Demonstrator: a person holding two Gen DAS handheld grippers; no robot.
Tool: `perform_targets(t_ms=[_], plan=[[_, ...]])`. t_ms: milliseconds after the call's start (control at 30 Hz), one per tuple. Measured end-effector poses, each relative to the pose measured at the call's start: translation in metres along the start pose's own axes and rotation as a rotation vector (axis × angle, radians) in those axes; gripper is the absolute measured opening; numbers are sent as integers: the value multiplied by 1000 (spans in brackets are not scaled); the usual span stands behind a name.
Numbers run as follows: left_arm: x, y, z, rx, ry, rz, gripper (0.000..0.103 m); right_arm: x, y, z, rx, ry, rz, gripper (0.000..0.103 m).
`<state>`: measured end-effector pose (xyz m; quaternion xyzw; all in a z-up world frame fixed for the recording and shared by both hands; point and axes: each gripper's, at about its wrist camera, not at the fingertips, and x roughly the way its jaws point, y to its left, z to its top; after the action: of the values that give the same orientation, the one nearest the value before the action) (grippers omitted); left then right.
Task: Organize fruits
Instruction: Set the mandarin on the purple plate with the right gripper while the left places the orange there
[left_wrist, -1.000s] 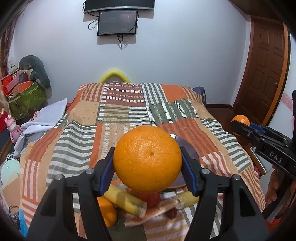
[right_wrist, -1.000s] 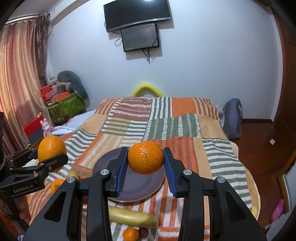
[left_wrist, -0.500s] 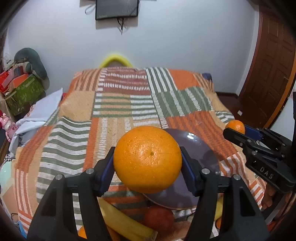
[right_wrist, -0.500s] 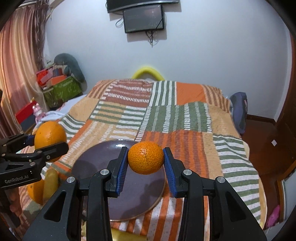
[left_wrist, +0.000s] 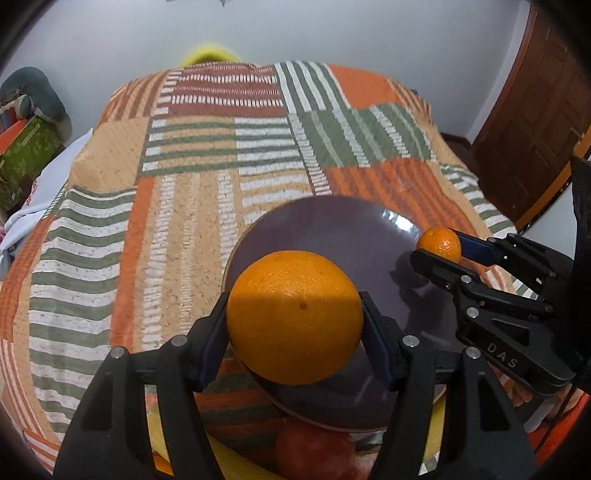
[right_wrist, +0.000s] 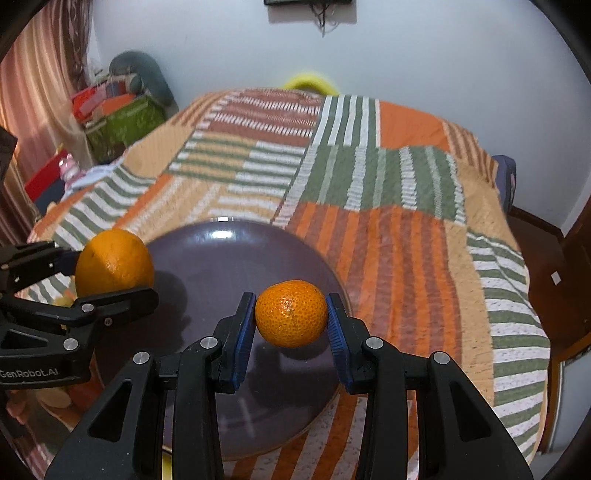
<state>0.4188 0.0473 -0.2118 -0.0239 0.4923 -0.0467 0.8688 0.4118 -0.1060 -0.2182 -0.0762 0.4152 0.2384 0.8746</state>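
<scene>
Nothing rests on the dark plate (right_wrist: 221, 258) yet. The left gripper (left_wrist: 295, 325) clamps a large orange (left_wrist: 295, 317) at centre frame, above the plate — the right gripper (right_wrist: 291, 319) pinches a small mandarin (right_wrist: 291, 319) over its right half. More fruit (left_wrist: 314, 450) waits at the bottom edge.

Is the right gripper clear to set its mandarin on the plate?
Probably yes: the right gripper holds the mandarin over bare plate; the left gripper's orange sits off to the side.
</scene>
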Motion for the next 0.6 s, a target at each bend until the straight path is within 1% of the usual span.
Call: perform_targets(t_ms=[67,133,200,267,300,367,433,600], plan=[[5,0,0,-5,24,0,64,5,-1,-1,-2,18,7,35],[7,0,-1,-7,26,-9,65,8,-3,-3,2,31,18,35],[4,0,0,-12,6,-10,65,9,-5,-4,10,36,23,35],[-5,0,1,-22,-37,2,69,10,-7,-6,18,43,33,35],[-7,0,2,-26,-48,4,73,11,-8,-8,24,47,35,36],[-11,1,2,-36,-62,0,74,11,-9,-11,35,49,39,43],[-14,3,1,-42,-64,-5,74,8,-10,-12,41,34,29,56],[-29,6,-5,-43,-103,16,74,-5,-10,-10,40,6,18,58]])
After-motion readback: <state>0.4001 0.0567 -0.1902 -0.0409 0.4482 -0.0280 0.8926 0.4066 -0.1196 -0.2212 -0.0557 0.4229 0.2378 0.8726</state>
